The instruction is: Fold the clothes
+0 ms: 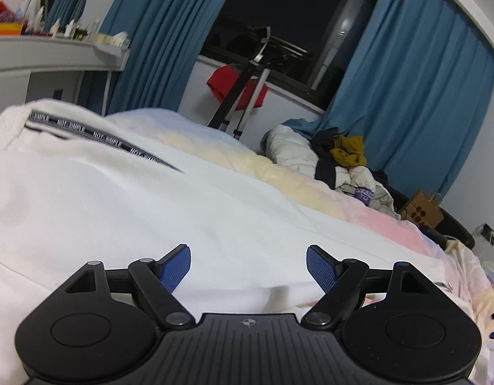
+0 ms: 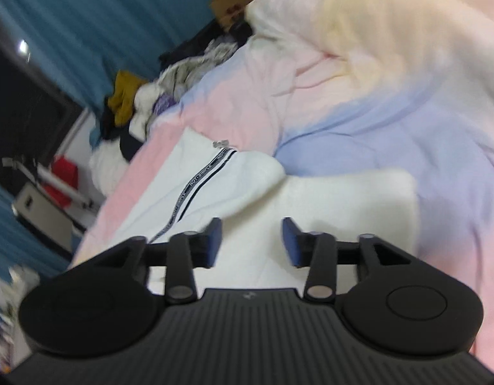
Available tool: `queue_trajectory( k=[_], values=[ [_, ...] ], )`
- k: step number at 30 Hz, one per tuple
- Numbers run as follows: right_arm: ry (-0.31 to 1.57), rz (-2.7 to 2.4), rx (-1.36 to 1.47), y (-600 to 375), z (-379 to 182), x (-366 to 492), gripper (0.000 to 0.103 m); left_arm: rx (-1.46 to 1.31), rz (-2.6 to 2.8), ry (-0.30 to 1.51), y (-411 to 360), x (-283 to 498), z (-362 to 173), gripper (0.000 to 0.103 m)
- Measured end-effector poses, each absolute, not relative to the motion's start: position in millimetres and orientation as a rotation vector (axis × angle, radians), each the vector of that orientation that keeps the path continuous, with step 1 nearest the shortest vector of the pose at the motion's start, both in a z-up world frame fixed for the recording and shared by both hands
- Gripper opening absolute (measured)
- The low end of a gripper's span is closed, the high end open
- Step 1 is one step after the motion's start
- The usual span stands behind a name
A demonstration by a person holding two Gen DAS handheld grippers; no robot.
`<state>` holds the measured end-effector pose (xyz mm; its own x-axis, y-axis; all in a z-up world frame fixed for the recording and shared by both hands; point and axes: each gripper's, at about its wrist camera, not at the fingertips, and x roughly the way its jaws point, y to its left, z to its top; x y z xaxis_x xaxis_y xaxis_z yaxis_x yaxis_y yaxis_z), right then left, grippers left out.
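I see my left gripper (image 1: 248, 264) spread wide, empty, over the white garment (image 1: 118, 199) on the bed (image 1: 391, 224); right gripper (image 2: 251, 240) half open, empty, above its fleecy edge.

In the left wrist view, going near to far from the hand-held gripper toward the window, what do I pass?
Left hand-held gripper, open → white garment → pastel duvet → black stand with red cloth → dark window.
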<state>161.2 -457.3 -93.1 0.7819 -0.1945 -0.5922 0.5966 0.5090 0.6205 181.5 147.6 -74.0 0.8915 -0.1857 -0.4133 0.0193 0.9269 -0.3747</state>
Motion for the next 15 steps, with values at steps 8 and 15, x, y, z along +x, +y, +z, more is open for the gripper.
queue_trajectory(
  k=[8,15],
  values=[
    [0.479,-0.575,1.118,-448.8,-110.1,82.5,0.069,-0.354,-0.13,0.485,138.9,136.1,-51.3,0.082],
    [0.496,-0.623,1.264,-470.3,-143.3,84.4,0.068,-0.352,-0.084,0.531,145.9,105.0,-48.9,0.082]
  ],
)
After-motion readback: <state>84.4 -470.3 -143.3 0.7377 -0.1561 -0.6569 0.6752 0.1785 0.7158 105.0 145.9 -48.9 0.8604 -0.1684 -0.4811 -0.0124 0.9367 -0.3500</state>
